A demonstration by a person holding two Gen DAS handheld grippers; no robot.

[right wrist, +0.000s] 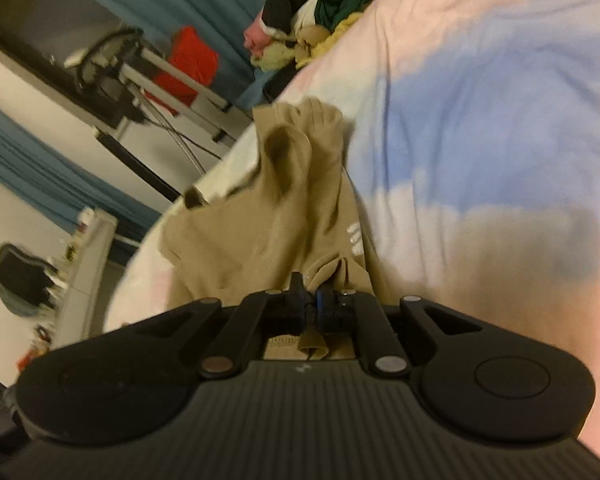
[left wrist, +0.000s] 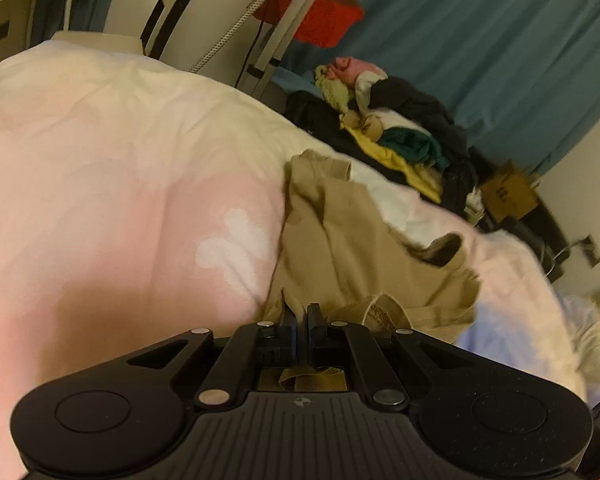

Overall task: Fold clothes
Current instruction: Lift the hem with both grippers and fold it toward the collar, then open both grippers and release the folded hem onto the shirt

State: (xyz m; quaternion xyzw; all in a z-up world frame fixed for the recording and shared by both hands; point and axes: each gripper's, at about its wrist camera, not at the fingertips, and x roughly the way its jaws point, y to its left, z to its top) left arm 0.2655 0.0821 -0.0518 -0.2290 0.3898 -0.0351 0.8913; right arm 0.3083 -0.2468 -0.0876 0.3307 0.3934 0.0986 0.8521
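On a bed with a pink, white and blue cloud-print cover [left wrist: 120,168] lies a crumpled tan knit garment [left wrist: 340,232]. Only the left wrist view shows a brown cardboard box [left wrist: 508,190] on the floor past a heap of mixed clothes [left wrist: 400,120]; only the right wrist view shows small white stripes printed on the tan fabric. The black left gripper [left wrist: 301,316] has its jaws closed tight, pinching a fold of the garment's near edge. The black right gripper [right wrist: 311,294] likewise clamps a bunched fold of the garment's near edge.
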